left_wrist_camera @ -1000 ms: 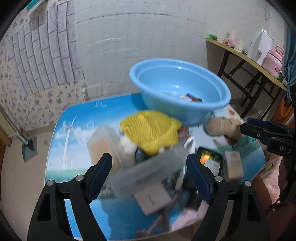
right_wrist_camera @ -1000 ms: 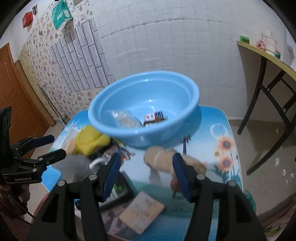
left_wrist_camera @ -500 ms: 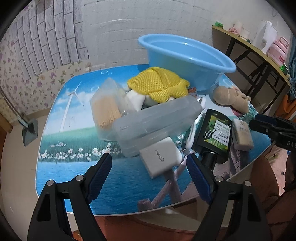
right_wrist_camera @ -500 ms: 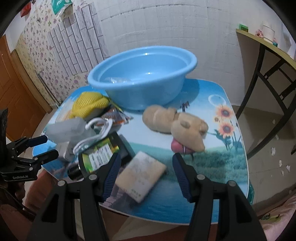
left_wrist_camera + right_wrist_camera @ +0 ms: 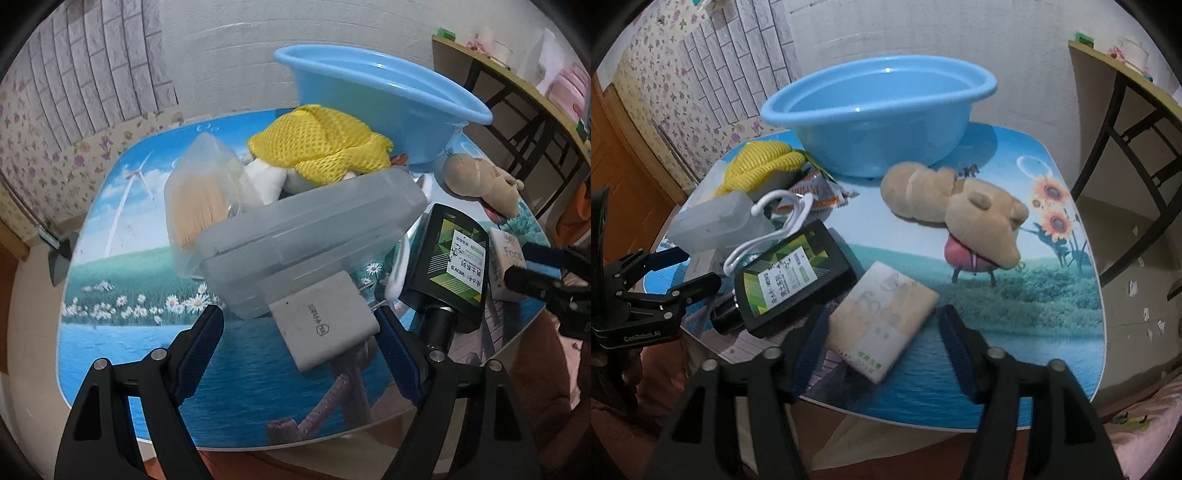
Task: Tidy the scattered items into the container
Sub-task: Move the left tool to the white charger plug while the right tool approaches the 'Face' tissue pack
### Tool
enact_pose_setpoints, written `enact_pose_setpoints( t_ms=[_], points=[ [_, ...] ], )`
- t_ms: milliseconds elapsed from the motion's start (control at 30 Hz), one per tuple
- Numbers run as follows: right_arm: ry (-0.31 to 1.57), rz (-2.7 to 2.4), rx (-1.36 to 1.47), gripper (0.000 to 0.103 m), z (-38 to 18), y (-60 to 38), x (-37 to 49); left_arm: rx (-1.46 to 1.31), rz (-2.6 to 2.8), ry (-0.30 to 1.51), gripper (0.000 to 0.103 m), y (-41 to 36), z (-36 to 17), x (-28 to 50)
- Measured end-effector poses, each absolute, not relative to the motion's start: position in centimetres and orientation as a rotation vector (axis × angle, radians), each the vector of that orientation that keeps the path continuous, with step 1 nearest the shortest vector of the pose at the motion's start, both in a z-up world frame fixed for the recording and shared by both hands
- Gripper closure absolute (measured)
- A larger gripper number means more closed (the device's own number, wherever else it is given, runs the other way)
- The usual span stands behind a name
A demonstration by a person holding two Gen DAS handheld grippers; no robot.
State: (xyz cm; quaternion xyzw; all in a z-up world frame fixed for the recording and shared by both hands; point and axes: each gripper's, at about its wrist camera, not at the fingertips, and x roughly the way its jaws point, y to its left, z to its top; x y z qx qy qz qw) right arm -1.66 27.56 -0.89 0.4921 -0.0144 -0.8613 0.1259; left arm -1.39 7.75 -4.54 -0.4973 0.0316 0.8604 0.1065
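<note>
Basin sits at the back of the bench, and nothing shows inside it from this low. A second ago both grippers looked down into it; now they have dropped to the near edge. The left gripper has its jaws open around the white charger. The right gripper has its jaws open around the tissue pack. I think two new pick-ups are about to start.
</note>
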Motion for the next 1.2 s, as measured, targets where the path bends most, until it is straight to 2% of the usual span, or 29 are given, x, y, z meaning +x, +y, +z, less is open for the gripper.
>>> enact_pose_setpoints(
  t_ms=[300, 400, 633, 933, 1000, 1200],
  points=[
    [-0.004, -2.501, 1.498, 0.034, -1.9, 27.3, -1.6, -1.486, 2.583, 0.059, 0.021, 5.9, -4.7, -0.8],
    [-0.028, -2.533, 1.531, 0.034, -2.1, 28.7, -1.6, -1.491, 2.583, 0.023, 0.027, 4.8, -4.6, -0.6],
    [-0.086, -2.597, 1.559, 0.034, -1.8, 31.8, -1.2, -1.484, 2.585, 0.003, 0.027, 4.0, -4.2, 0.0],
    [0.002, -2.602, 1.447, 0.034, -0.6, 30.2, -2.0, -1.466, 2.557, 0.084, 0.027, 6.2, -4.6, -0.3],
    [0.005, -2.596, 1.444, 0.034, -0.7, 30.3, -2.3, -1.455, 2.582, 0.128, 0.039, 6.5, -4.7, -0.5],
    [0.012, -2.589, 1.444, 0.034, -0.9, 30.2, -2.5, -1.453, 2.576, 0.102, 0.04, 6.1, -4.4, -0.4]
  ],
)
